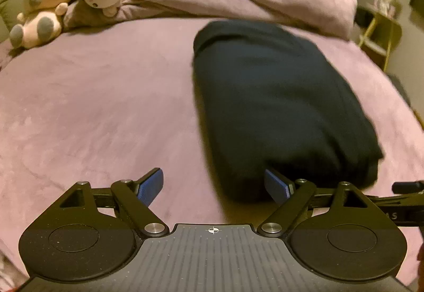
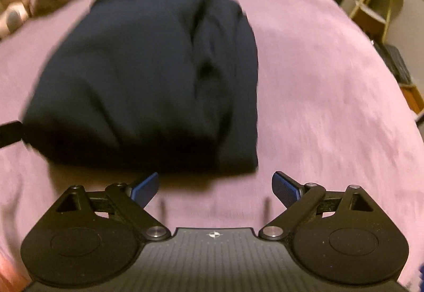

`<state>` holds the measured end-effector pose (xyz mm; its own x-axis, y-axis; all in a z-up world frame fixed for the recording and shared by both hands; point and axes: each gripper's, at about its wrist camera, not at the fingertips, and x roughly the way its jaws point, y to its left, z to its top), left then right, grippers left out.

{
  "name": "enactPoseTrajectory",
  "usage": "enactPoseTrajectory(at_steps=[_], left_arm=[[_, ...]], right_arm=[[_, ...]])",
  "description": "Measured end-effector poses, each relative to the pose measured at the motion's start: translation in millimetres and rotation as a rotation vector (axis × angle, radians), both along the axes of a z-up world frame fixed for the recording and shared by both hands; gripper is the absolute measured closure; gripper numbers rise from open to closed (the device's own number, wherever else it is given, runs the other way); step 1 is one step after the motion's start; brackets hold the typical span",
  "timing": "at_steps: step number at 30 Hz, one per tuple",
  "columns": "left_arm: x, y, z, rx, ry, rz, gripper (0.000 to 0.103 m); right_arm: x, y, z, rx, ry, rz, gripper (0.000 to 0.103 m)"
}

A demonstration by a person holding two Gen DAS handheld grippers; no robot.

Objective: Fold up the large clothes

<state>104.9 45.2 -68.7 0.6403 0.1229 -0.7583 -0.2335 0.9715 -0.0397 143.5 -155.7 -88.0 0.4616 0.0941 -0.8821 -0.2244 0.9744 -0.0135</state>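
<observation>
A folded dark navy garment (image 2: 148, 74) lies on the purple bedsheet (image 2: 331, 95), likely soft, thick and floppy, best pinched at its near edge; the left gripper (image 1: 213, 187) and right gripper (image 2: 216, 190) both gape wide, holding nothing.

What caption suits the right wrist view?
Open right tongs hover near the folded dark garment on a purple bed.

We read only the letters "AS" on the black bar (image 1: 394, 215) at the right edge of the left wrist view. Its remaining letters are hidden. We find no other legible text in either view.
</observation>
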Motion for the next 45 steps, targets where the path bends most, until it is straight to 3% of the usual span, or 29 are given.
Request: enactPoseTrajectory(at_steps=[5,12,19,25,34,45], left_arm=[[-21,-2,8,0.001,0.016,0.03,0.011],[-40,-11,36,0.062,0.02,0.066,0.006],[-42,-11,46,-0.002,0.102,0.059,0.006],[-43,-13,50,0.033,0.106,0.048,0.006],[-31,-15,51,0.101,0.131,0.038,0.006],[-24,-21,46,0.075,0.171,0.008,0.006]], right_arm=[[-22,-6,17,0.083,0.046,0.005,0.004],[-41,-7,54,0.076,0.044,-0.015,0.004],[-57,2,79,0.113,0.062,0.016,0.004],[-57,13,101,0.107,-0.026,0.013,0.004],[-42,17,95,0.033,-0.024,-0.014,0.004],[-38,17,90,0.024,-0.019,-0.022,0.004]])
